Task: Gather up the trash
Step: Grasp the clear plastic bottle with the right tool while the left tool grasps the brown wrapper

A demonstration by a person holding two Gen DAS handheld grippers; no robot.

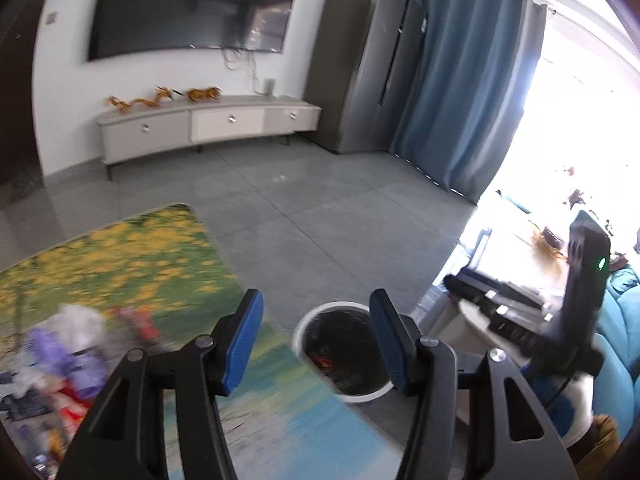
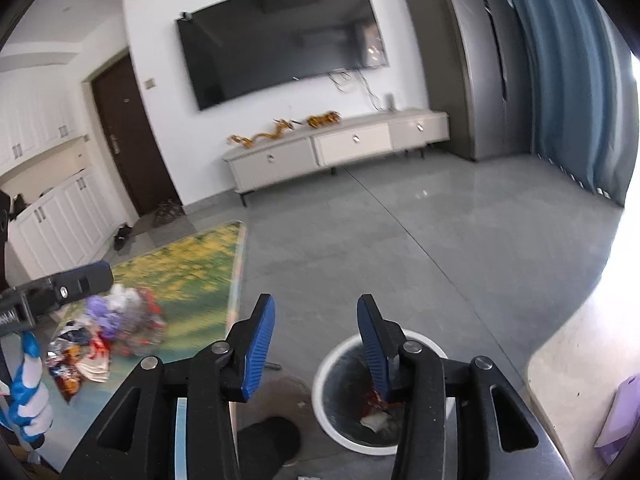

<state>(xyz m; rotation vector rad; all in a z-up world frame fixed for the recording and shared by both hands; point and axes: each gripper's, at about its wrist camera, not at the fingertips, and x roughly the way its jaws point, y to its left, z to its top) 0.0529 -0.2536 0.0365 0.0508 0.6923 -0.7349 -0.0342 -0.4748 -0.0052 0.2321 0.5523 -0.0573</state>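
A white-rimmed trash bin (image 1: 298,334) with a dark liner stands on the grey floor beside a table with a flower-print top (image 1: 132,264); some red and white trash lies inside it (image 2: 374,408). A pile of wrappers and crumpled paper (image 1: 68,344) lies on the table's left part, and it shows in the right wrist view (image 2: 108,328) too. My left gripper (image 1: 316,340) is open and empty, above the table edge and bin. My right gripper (image 2: 316,344) is open and empty, just above the bin (image 2: 424,340). The other gripper (image 2: 60,288) shows at left.
A TV (image 1: 192,4) hangs over a low white cabinet (image 1: 208,124) on the far wall. A grey wardrobe (image 1: 360,64) and blue curtains (image 1: 468,80) stand at right. A teal sofa (image 1: 616,344) is at far right. A dark door (image 2: 128,136) is at left.
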